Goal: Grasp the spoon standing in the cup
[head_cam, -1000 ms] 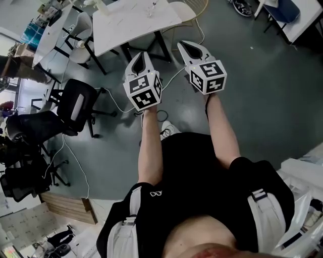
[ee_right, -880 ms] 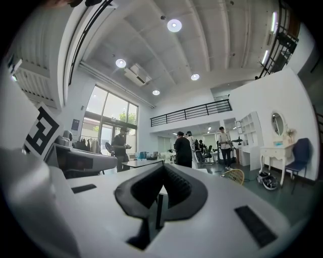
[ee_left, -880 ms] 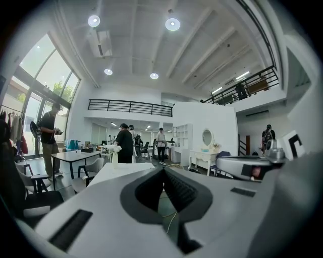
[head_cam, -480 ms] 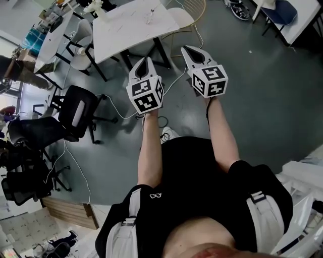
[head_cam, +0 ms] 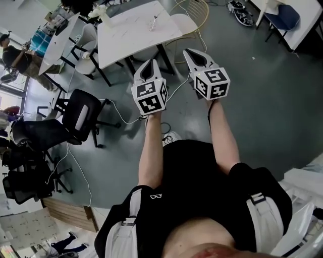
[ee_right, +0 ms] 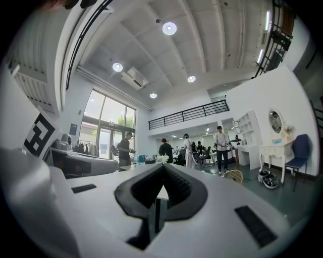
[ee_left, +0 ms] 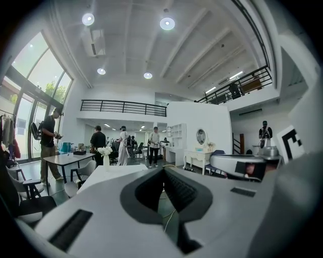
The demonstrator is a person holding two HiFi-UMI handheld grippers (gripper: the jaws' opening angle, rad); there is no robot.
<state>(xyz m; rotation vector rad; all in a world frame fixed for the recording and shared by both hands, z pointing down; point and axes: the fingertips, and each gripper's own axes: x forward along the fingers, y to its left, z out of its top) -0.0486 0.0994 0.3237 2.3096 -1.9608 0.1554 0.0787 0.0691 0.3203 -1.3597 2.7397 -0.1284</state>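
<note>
Room: big open hall with a grey floor [head_cam: 262, 101], a high ceiling with round lamps, tall windows and a balcony rail. People stand far off at other tables.
Surface: a white table [head_cam: 126, 38] lies ahead of me, well apart from both grippers, with a vase of white flowers [head_cam: 98, 10] at its left end.
Around it: a black office chair [head_cam: 81, 113] stands to the left, a wicker chair [head_cam: 194, 10] is beyond the table, and a cable [head_cam: 121, 108] trails over the floor.
Cup: a small upright thing [head_cam: 153, 23] near the table's far edge is what I take for the cup. The spoon is too small to separate from it.
Left gripper [head_cam: 151, 62]: my jaws are closed tip to tip, with nothing between them, and point toward the table.
Right gripper [head_cam: 187, 52]: my jaws are closed tip to tip and empty, just beside the left one.
Handling, my guess: the spoon should be light, stiff and thin, with a smooth handle that can slip or swivel between the pads. The cup is probably light enough to tip or slide if I drag sideways.
Where to hold: I would take the handle above the rim, pads on its flat faces, and lift straight up.
Before that: I must reach the table and open my jaws.
</note>
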